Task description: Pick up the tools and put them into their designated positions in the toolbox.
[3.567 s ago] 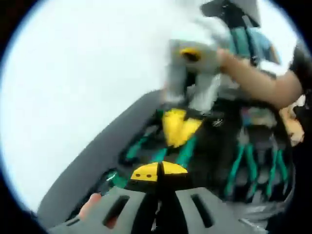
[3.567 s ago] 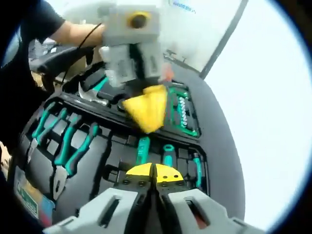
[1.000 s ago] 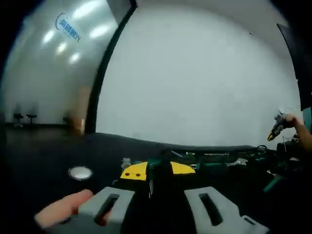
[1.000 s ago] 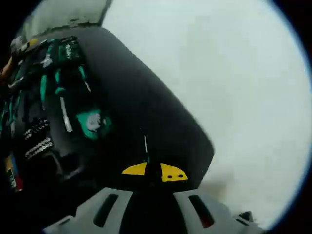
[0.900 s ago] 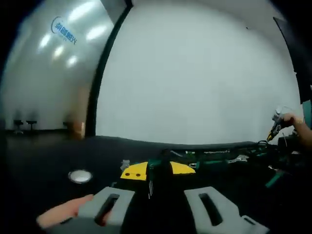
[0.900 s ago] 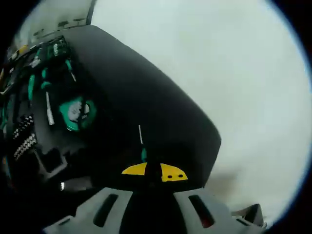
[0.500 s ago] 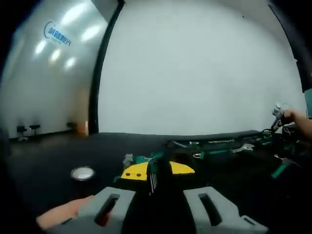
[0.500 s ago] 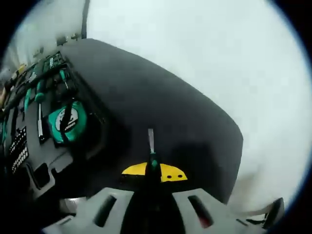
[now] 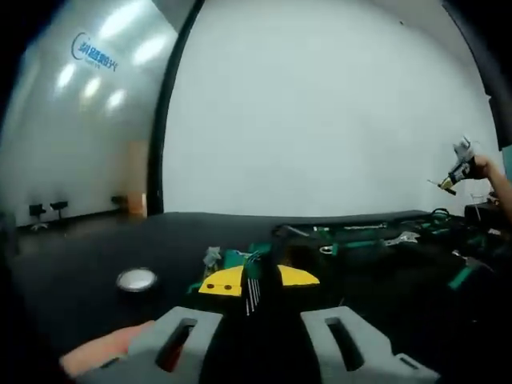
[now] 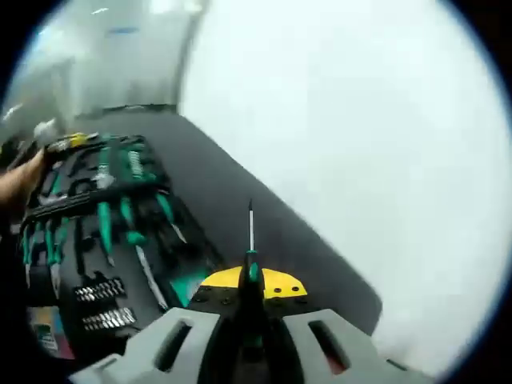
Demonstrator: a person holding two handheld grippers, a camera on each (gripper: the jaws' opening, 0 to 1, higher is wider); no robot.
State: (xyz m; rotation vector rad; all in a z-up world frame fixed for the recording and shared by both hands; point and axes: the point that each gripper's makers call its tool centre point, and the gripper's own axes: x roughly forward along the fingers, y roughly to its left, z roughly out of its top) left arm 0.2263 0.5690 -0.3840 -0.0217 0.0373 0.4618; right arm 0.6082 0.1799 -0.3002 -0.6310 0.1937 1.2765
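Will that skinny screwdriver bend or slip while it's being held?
Probably it won't bend: the screwdriver has a thin, straight metal shaft. It looks light. The right gripper pinches just its narrow handle, so it might twist or slide.

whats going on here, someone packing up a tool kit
Yes. A person works with a claw in each hand. The right claw is shut on a small green-handled screwdriver, shaft pointing forward, above the open toolbox on the dark table. The left claw grips a set of hex keys low over the table. Neither tool is in its slot yet.
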